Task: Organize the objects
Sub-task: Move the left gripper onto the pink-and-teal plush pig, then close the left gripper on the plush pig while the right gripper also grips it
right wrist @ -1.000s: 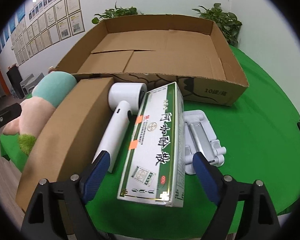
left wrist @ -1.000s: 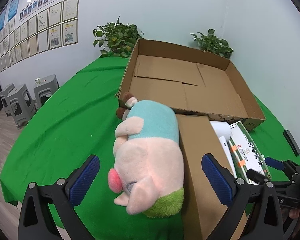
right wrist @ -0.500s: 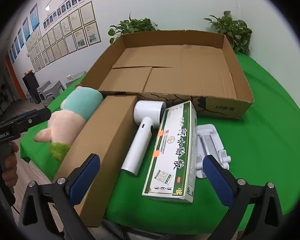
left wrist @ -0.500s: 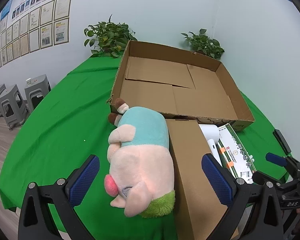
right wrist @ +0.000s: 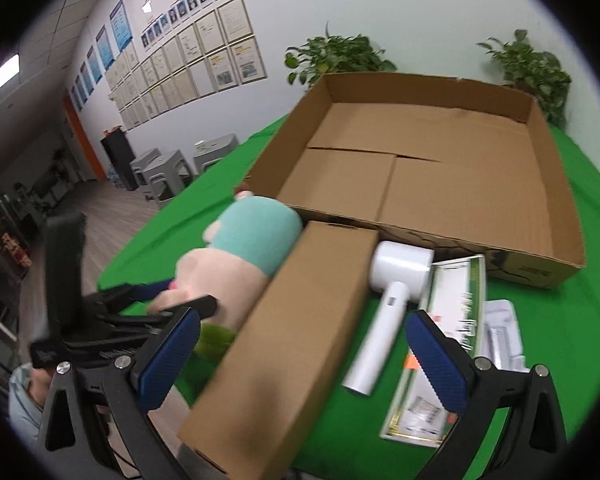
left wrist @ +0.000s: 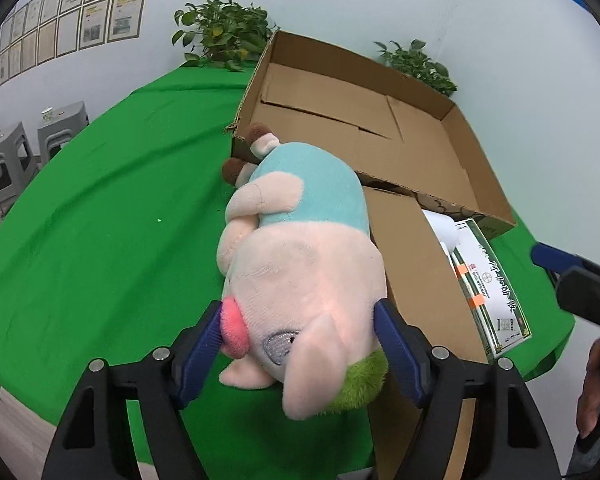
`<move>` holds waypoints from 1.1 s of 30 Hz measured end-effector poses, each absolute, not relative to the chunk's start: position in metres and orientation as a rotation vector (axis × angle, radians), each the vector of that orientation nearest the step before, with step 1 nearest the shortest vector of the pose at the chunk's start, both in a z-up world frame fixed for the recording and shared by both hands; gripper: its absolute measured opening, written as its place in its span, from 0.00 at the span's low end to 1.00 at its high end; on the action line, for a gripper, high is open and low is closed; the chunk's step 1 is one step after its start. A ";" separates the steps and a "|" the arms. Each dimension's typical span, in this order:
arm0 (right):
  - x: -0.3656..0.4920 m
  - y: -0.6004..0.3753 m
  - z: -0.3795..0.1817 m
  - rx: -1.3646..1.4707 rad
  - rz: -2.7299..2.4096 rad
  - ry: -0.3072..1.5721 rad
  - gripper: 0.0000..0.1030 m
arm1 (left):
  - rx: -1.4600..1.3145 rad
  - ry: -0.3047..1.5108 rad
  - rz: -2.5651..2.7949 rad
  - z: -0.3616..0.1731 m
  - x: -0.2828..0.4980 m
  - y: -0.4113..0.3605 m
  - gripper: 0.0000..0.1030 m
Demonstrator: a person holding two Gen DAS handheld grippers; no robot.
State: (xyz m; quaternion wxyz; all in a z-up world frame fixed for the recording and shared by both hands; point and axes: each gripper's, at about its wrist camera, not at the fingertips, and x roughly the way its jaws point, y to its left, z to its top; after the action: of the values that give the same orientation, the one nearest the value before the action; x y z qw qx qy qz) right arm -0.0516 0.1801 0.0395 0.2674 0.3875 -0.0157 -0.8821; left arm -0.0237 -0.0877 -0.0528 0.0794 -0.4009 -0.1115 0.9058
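A pink plush pig [left wrist: 300, 272] with a teal shirt lies on the green table, head toward me. My left gripper [left wrist: 300, 344] is shut on the pig's head, a blue pad pressing each side. The pig also shows in the right wrist view [right wrist: 236, 256], with the left gripper [right wrist: 172, 300] on it. My right gripper [right wrist: 300, 360] is open, its jaws straddling the near end of a long closed brown carton [right wrist: 292, 344]. A large open cardboard box [left wrist: 380, 120] stands empty behind.
Right of the carton lie a white hair dryer [right wrist: 388, 304], a green-and-white medicine box [right wrist: 448, 340] and a white plastic tray [right wrist: 500, 332]. Potted plants [left wrist: 220, 36] stand at the far table edge. Grey stools [left wrist: 12, 152] stand off the table's left.
My left gripper has moved forward and closed on the pig's head. My right gripper has shifted left, from over the medicine box to over the brown carton.
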 end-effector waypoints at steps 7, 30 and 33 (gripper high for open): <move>-0.067 0.149 0.040 1.065 -2.310 -0.014 0.99 | -1.164 -0.408 2.706 -0.055 -0.014 -0.098 0.52; -0.089 0.066 0.003 1.262 -2.037 0.057 0.99 | -1.183 -0.413 2.733 -0.047 0.031 -0.095 0.37; -0.088 0.058 -0.010 1.313 -2.048 0.101 0.98 | -1.179 -0.416 2.736 -0.049 0.035 -0.095 0.36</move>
State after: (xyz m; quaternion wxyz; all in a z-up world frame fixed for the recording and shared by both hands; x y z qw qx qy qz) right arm -0.0878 0.0577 -0.0099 0.3460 0.5058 0.0390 -0.7893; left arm 0.0348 -0.0945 -0.0491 0.0669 -0.3911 -0.1380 0.9075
